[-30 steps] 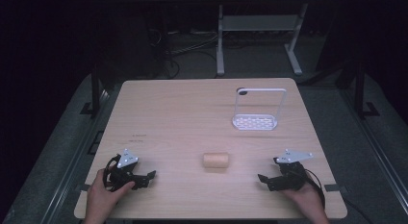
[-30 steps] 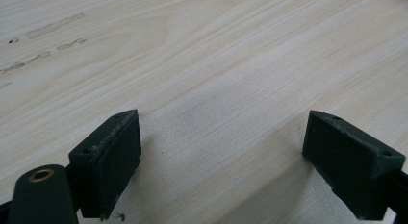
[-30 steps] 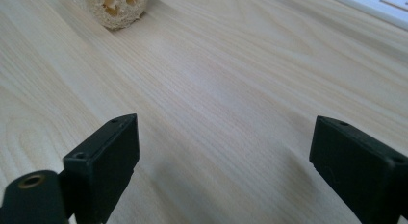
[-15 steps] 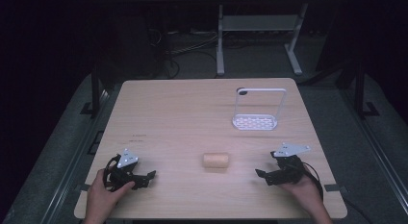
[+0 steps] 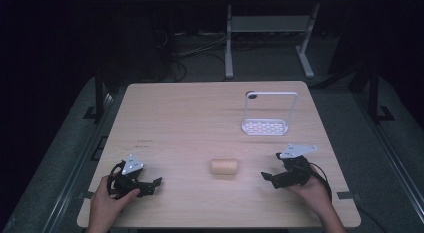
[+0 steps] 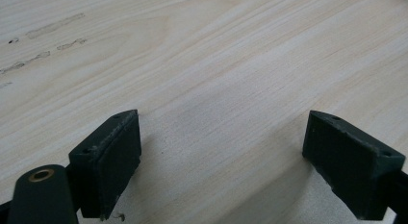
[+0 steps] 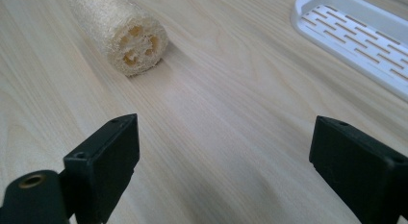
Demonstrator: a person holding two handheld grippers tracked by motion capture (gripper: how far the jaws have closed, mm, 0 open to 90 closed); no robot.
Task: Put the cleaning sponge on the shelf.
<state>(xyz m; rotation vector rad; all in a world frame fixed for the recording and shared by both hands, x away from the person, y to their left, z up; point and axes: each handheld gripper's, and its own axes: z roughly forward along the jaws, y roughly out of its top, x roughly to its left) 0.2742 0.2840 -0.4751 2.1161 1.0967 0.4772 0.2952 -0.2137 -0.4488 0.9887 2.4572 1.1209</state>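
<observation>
Centrally, a fibrous cylindrical loofah (image 5: 223,166) on pale woodgrain table (image 5: 190,118), both grippers' (image 5: 151,185) (image 5: 268,178) blocky black jaws spread wide.

High view looks down the whole table (image 5: 175,113); both gripper views skim its wood closely.

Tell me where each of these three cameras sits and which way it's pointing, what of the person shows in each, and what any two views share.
High view: above the person's side, looking forward and down on the wooden table; both hands, left tool and right tool enter from below.
Left gripper view: rides the left tool, looking along its open jaws at bare tabletop.
Right gripper view: rides the right tool, open jaws facing the loofah roll and white rack.
Shared: high and right gripper views both show roll and rack.
</observation>
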